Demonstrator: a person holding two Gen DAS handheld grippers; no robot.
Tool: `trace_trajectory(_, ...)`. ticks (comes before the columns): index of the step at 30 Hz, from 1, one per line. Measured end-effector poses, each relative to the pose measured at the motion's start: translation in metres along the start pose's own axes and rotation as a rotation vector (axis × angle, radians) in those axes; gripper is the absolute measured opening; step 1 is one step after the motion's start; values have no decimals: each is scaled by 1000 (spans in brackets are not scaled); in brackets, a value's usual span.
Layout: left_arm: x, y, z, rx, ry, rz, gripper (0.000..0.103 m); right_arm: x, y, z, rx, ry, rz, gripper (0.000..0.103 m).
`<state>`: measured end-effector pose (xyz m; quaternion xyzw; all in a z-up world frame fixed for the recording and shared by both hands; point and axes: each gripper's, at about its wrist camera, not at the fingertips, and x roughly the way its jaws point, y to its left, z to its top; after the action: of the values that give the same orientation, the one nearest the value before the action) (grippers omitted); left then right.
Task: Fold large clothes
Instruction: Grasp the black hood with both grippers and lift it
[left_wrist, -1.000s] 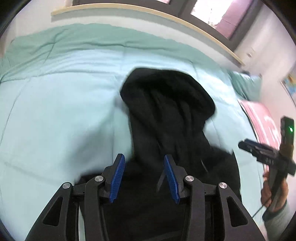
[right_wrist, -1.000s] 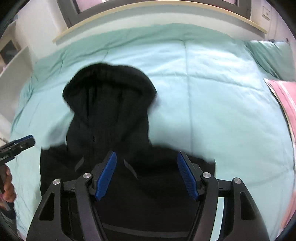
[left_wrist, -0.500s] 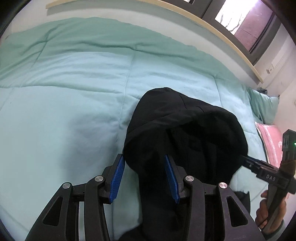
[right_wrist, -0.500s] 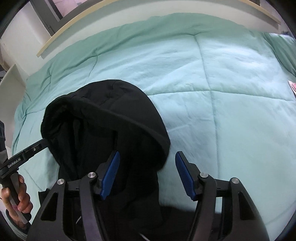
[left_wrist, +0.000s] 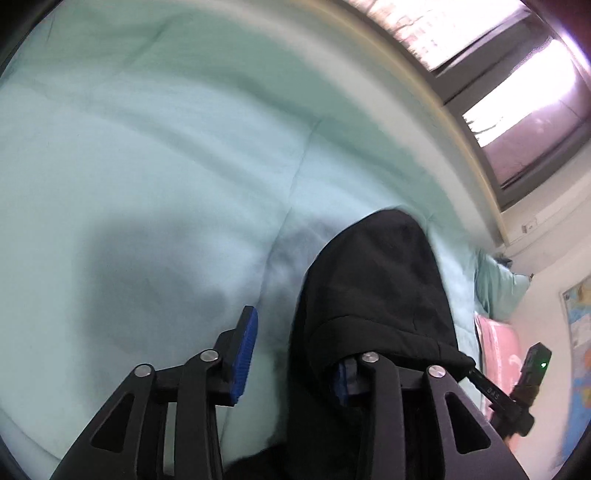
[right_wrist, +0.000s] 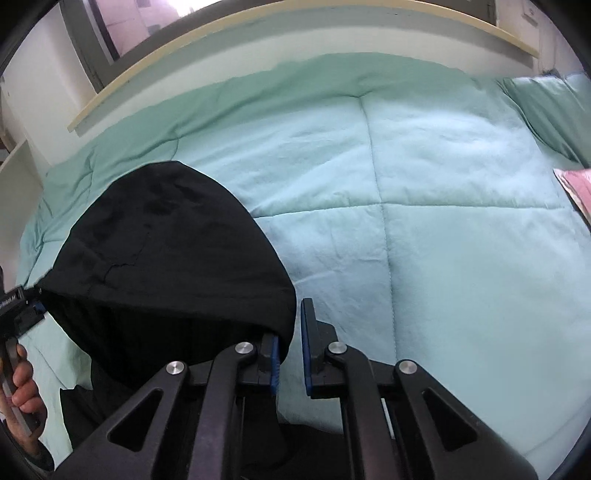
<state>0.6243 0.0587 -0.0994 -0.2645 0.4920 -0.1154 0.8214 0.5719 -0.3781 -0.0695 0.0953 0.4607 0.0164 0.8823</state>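
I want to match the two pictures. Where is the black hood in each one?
Left wrist view: the black hood sits low and right of the middle, draped over the left gripper's right finger.
Right wrist view: the black hood fills the lower left.
Shared landmark: the pink cushion, at the right edge in both.

Right gripper (right_wrist: 290, 347) has just closed; left gripper (left_wrist: 291, 354), blurred, apparently part open.

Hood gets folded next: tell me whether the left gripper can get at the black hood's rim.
Probably yes. The left gripper is right at the black fabric hood, whose rim drapes over one finger; nothing blocks it, and the jaws stand open.
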Motion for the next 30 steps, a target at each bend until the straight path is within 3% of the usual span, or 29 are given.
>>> trace_trajectory(2, 35, 25, -9, -19, 86, 73, 45, 33, -7, -8, 23, 83, -3, 11)
trace_trajectory(4, 63, 33, -18, 53, 123, 122, 49, 62, -8, -16, 3, 162, -19, 12)
trace_trajectory(6, 70, 28, -30, 167, 68, 138, 53, 83, -11, -25, -5, 211, 7, 12)
trace_trajectory(8, 69, 22, -32, 193, 61, 160, 53, 80, -13, -27, -8, 201, 34, 14)
trace_trajectory(11, 55, 13, -31, 217, 70, 178, 53, 65, -18, -28, -10, 224, 81, 25)
trace_trajectory(14, 26, 0, -43, 282, 60, 166, 53, 32, -23, -34, -37, 215, 99, 39)
trace_trajectory(17, -4, -8, -66, 327, 72, 132, 53, 4, -26, -37, -56, 205, 168, 44)
trace_trajectory(20, -28, -17, -74, 340, 60, 101, 53, -19, -25, -38, -86, 185, 170, 48)
trace_trajectory(26, -50, -77, -30, 388, -64, -50, 56, -46, -7, 5, -56, 71, 252, 50)
trace_trajectory(30, -10, -99, -10, 423, -63, 11, 58, -5, 25, 29, -95, 95, 236, 51)
